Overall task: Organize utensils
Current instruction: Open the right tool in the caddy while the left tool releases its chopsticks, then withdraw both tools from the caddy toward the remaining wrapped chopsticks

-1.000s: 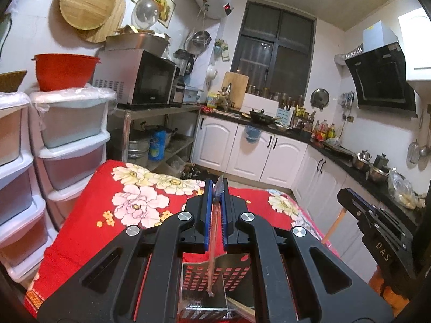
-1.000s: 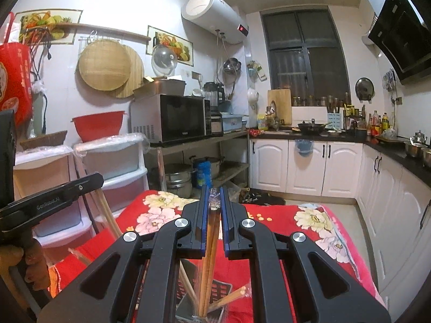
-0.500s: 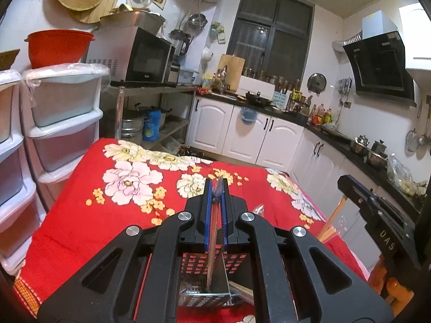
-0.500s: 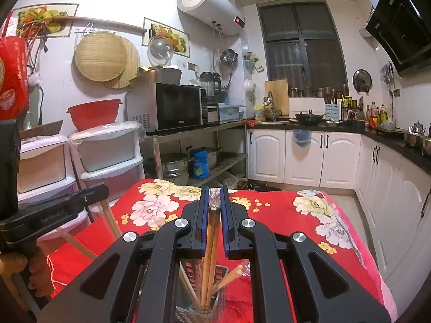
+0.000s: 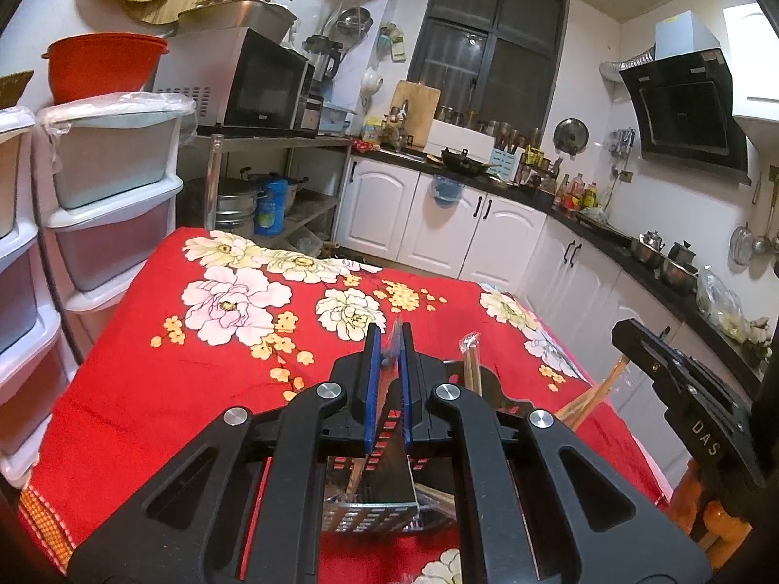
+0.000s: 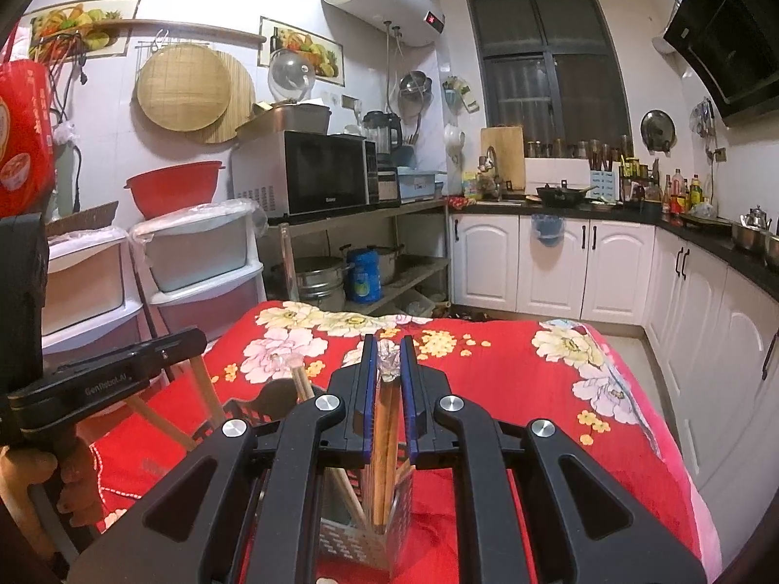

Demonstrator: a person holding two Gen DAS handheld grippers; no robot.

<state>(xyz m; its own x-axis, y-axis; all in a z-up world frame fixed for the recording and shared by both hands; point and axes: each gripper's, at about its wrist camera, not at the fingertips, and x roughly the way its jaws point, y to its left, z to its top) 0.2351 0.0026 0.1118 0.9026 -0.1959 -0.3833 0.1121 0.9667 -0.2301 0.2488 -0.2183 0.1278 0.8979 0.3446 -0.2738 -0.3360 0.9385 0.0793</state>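
In the left wrist view my left gripper (image 5: 388, 340) is shut on thin plastic-wrapped chopsticks (image 5: 391, 353) that reach down into a perforated metal utensil holder (image 5: 370, 511) right below it. More wrapped chopsticks (image 5: 470, 360) stand in the holder. My right gripper (image 6: 388, 345) is shut on a bundle of brown chopsticks (image 6: 384, 438) whose lower ends sit inside the same holder (image 6: 350, 540). Each gripper appears in the other's view: the right one (image 5: 628, 340) on the right, the left one (image 6: 192, 340) on the left with its chopsticks (image 6: 207, 392) slanting down.
The holder stands near the front edge of a table under a red floral cloth (image 5: 194, 365). Stacked plastic drawers (image 5: 107, 204) flank the table's left side. White cabinets (image 6: 706, 331) run along the right. A shelf with a microwave (image 6: 321, 173) stands behind.
Both grippers have sunk toward the holder and tilted downward. Their chopsticks now reach deeper into it. Both grips look unchanged.
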